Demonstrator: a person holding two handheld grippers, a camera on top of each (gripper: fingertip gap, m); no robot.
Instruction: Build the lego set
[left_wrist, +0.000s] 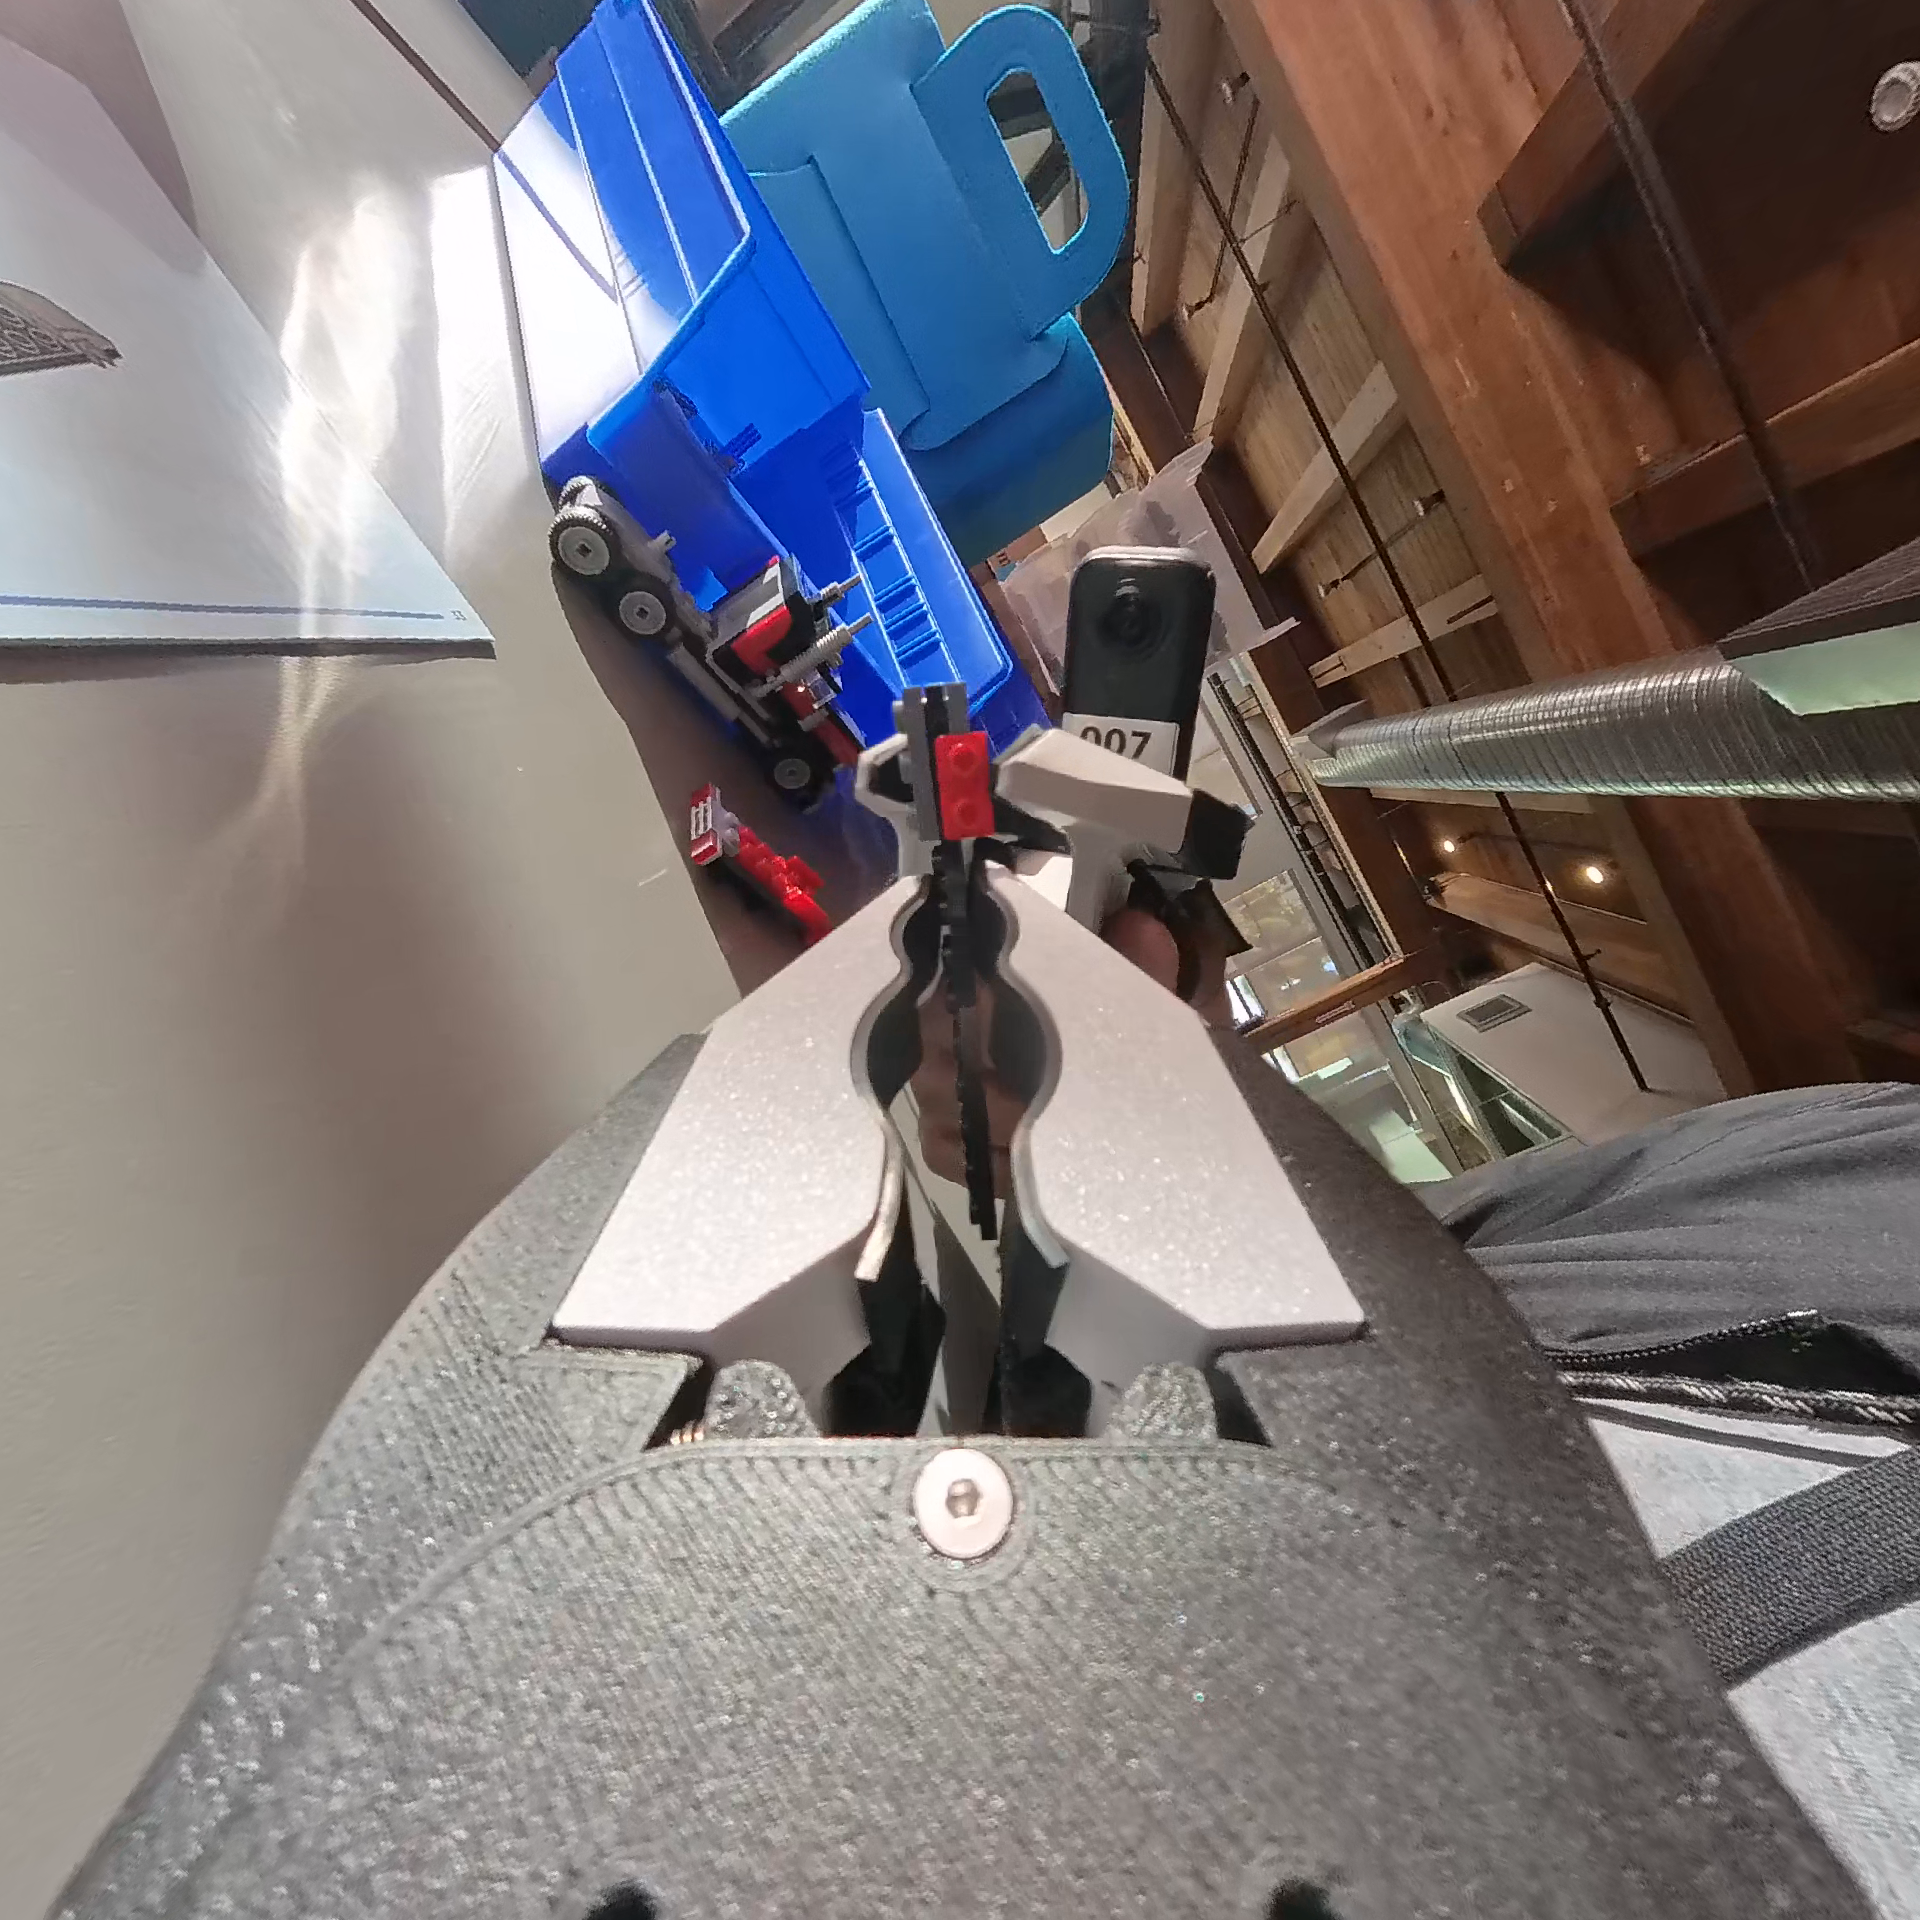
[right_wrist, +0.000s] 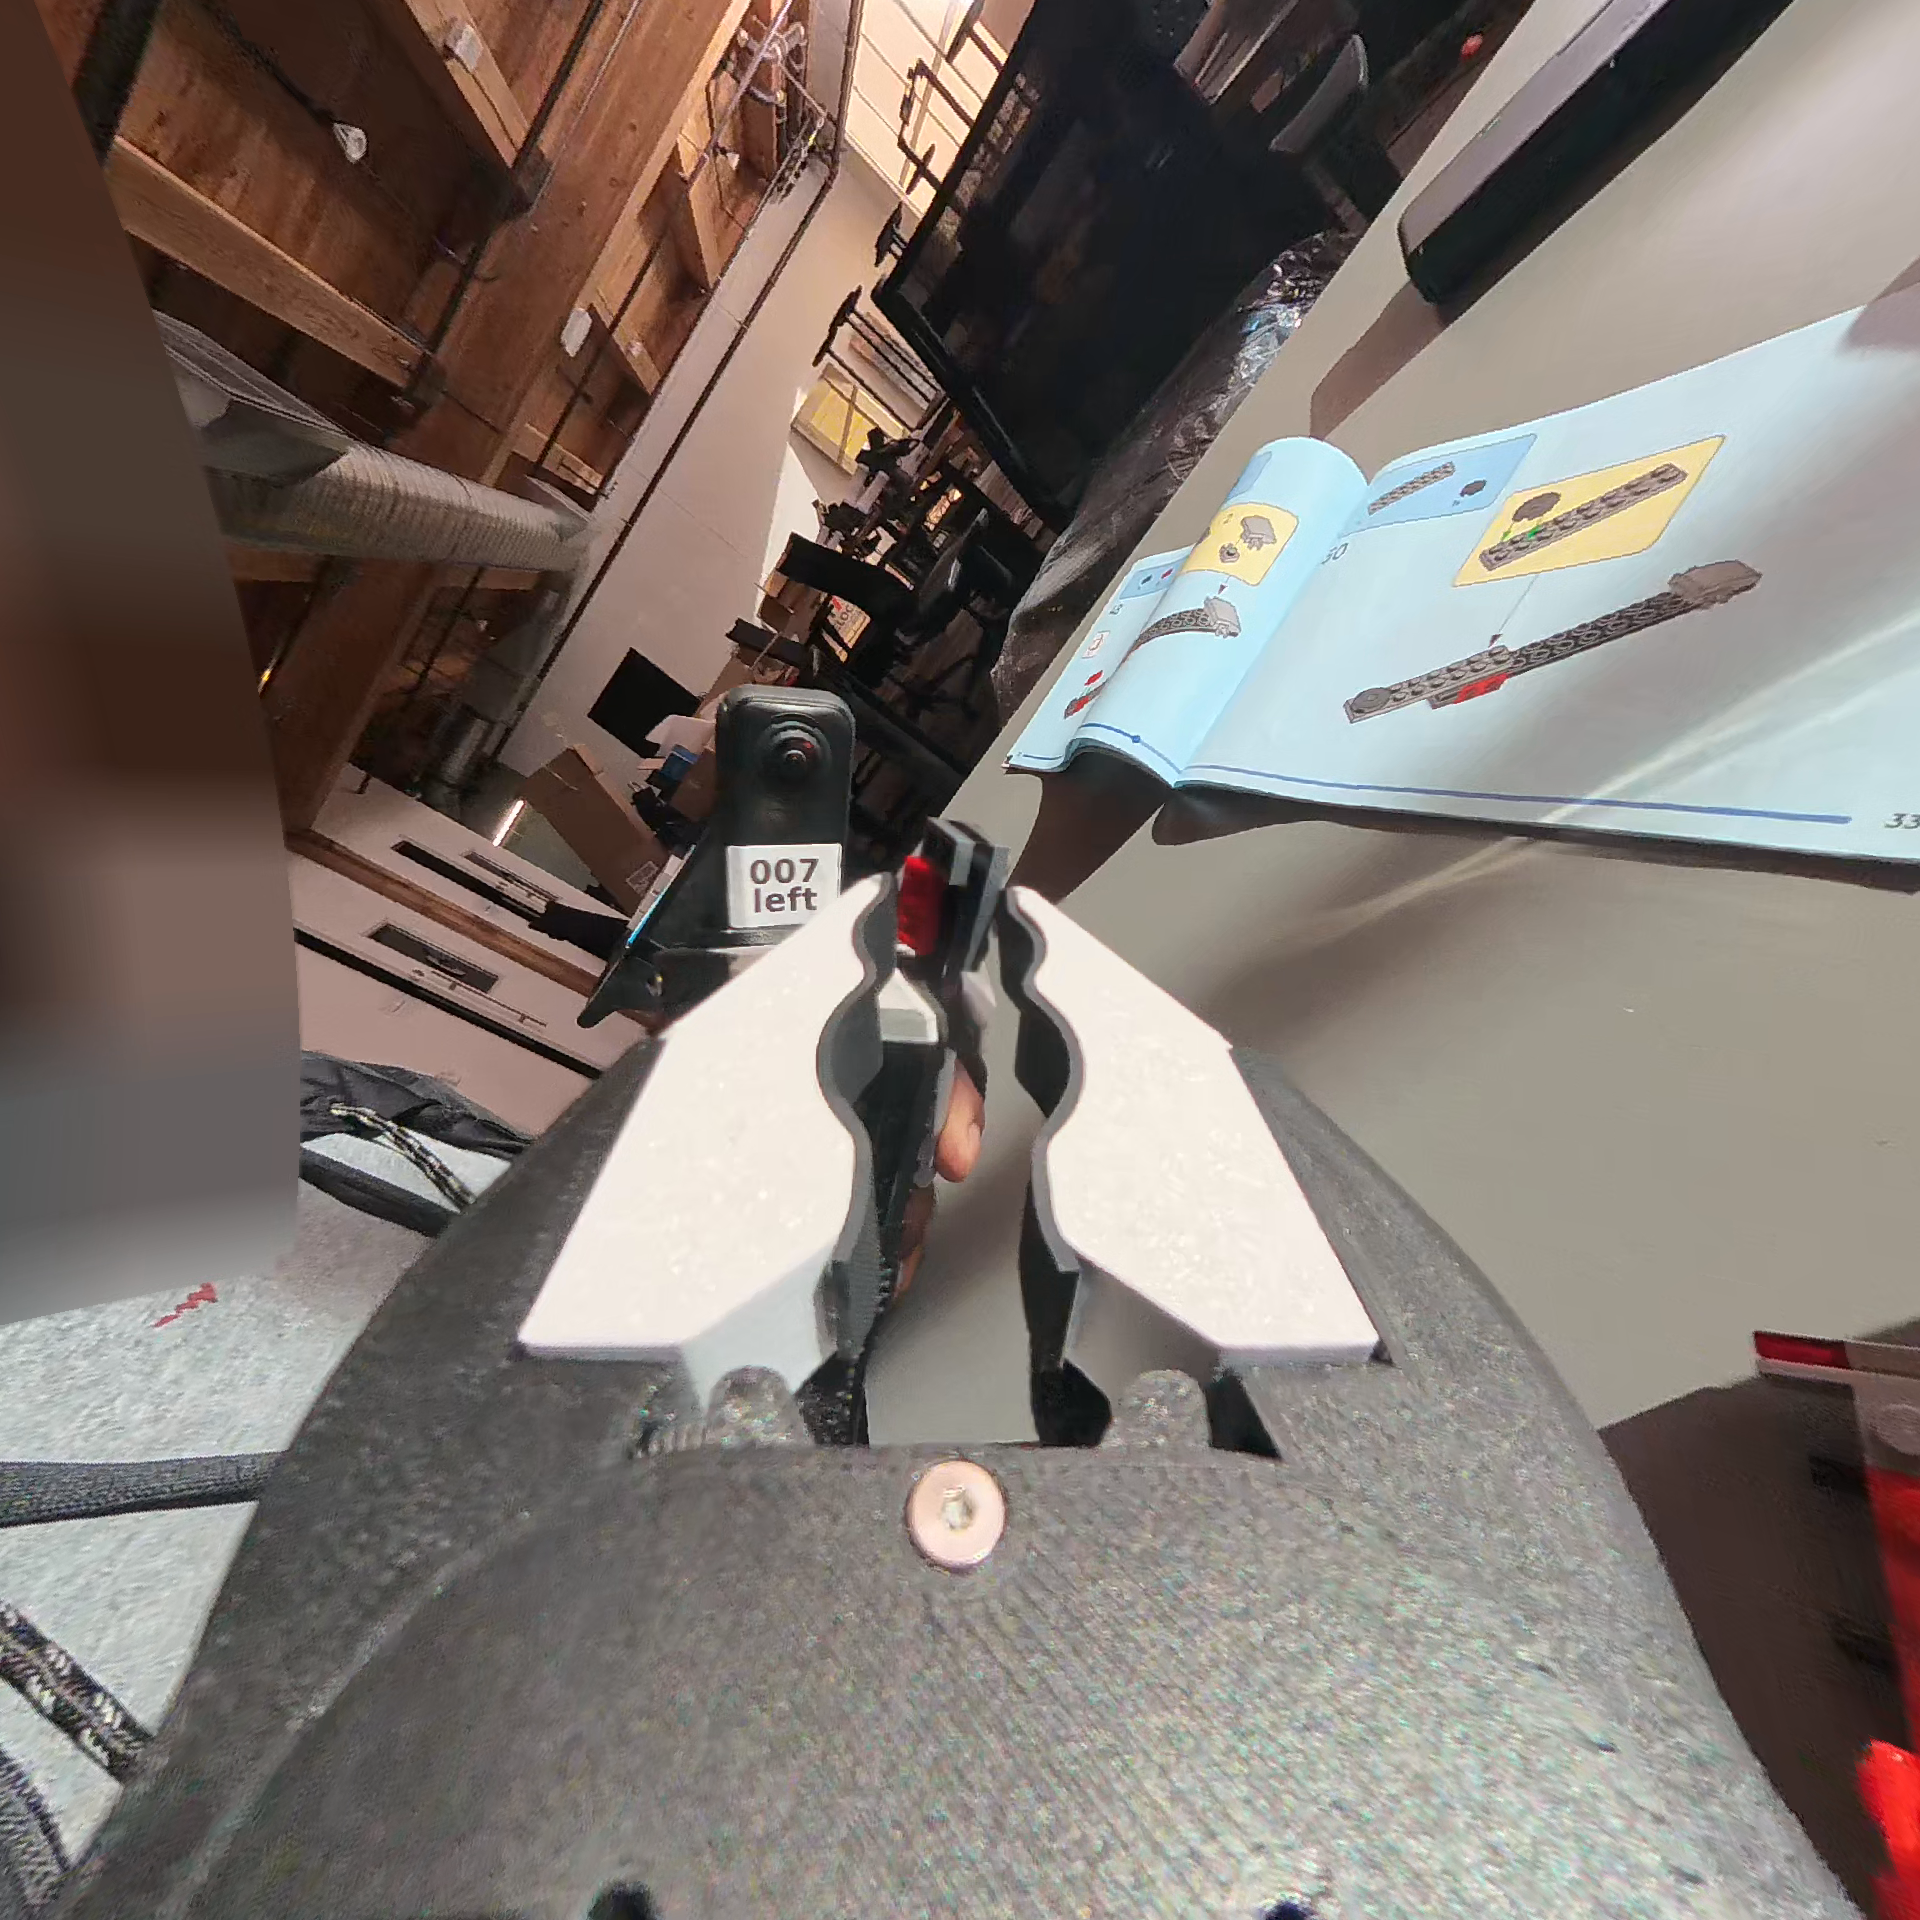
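Note:
My left gripper (left_wrist: 956, 896) is shut on a long black lego plate (left_wrist: 975, 1081), held edge-on and reaching forward past the fingertips. At its far end sit a red two-stud piece (left_wrist: 962, 785) and a grey plate (left_wrist: 916, 750). My right gripper (right_wrist: 951, 906) meets it from the other side, its tips closed on that end, with the red piece (right_wrist: 914, 902) and the black and grey plates (right_wrist: 971, 881) between them. In the left wrist view the right gripper (left_wrist: 954, 774) clamps the same end. Both are held above the grey table (left_wrist: 312, 987).
A part-built lego truck (left_wrist: 717, 644) and loose red pieces (left_wrist: 764, 868) lie by a blue bin (left_wrist: 748, 364). The open instruction booklet (right_wrist: 1507, 644) lies on the table (right_wrist: 1455, 1091). More red pieces (right_wrist: 1886, 1496) are at the right edge. A black box (right_wrist: 1558, 135) stands at the back.

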